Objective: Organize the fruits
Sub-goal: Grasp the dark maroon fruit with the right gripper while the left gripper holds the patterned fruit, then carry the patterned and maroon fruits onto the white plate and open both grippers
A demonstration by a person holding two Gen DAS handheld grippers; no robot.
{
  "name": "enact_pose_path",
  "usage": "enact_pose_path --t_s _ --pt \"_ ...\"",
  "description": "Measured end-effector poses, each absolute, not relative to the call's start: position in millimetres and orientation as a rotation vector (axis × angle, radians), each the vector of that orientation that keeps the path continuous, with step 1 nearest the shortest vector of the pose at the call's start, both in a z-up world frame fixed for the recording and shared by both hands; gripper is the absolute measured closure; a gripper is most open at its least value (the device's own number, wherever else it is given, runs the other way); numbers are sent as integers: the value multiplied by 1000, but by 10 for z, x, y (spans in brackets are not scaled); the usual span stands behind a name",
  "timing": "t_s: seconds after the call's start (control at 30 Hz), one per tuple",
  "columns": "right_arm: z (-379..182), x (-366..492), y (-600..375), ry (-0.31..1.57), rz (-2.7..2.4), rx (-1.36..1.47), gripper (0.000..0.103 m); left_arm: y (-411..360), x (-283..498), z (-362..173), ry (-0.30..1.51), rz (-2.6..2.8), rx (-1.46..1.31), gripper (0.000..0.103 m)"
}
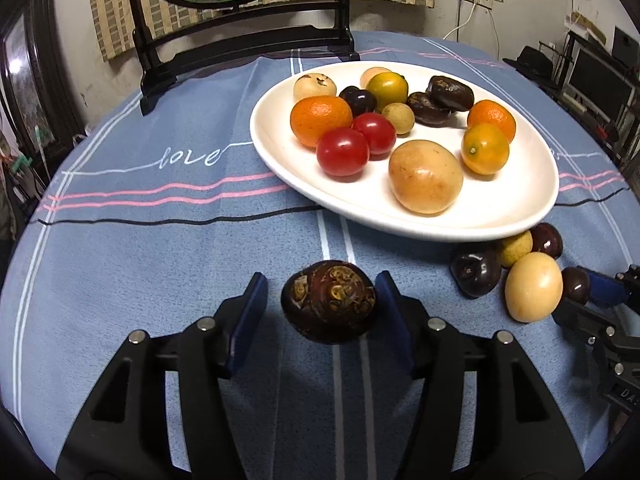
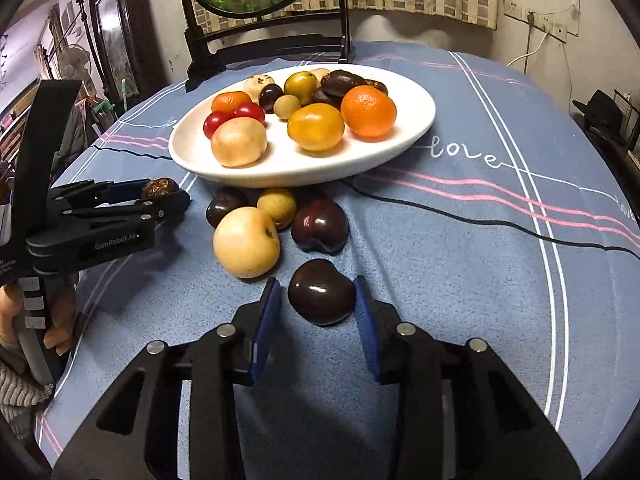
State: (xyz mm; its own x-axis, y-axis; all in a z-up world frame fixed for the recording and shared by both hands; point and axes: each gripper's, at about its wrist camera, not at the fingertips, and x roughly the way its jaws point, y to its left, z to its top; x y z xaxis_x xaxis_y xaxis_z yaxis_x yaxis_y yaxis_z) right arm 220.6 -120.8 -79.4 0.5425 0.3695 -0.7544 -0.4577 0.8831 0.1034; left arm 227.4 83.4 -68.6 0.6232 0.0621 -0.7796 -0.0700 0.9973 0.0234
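Note:
A dark brown water chestnut (image 1: 328,306) lies on the blue tablecloth between the fingers of my left gripper (image 1: 320,314). The jaws are open, with a gap at the left pad. My right gripper (image 2: 318,300) straddles a dark cherry (image 2: 322,292) on the cloth. Its right pad is against the fruit and a thin gap shows at the left pad. A white oval plate (image 2: 404,136) beyond holds oranges, tomatoes, pale fruits and dark ones. Loose in front of it are a pale yellow fruit (image 2: 246,242), a small longan (image 2: 277,206) and two dark cherries (image 2: 320,226).
A black wooden mirror stand (image 1: 240,40) rises at the table's far edge behind the plate. A hand (image 2: 60,328) grips the left tool's handle at the left edge of the right wrist view. Furniture and shelves surround the round table.

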Motion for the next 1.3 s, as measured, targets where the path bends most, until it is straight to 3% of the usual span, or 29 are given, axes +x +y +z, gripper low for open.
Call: enact_pose_path --t_s 0.03,0.37,0.63,1.03,1.3 --pt "-793 2214 -1207 868 492 -107 67 838 2272 -680 892 53 -23 58" --pt "-784 2209 -1232 865 493 -87 71 797 2222 -652 867 37 -21 58" --pt "-508 2068 -1521 755 513 54 71 708 1775 -218 669 68 20 58" --pt "679 2207 -1463 482 547 104 71 606 1999 880 448 103 -1 58" --pt "629 2778 -1160 501 539 105 71 497 2469 534 504 130 6 58"
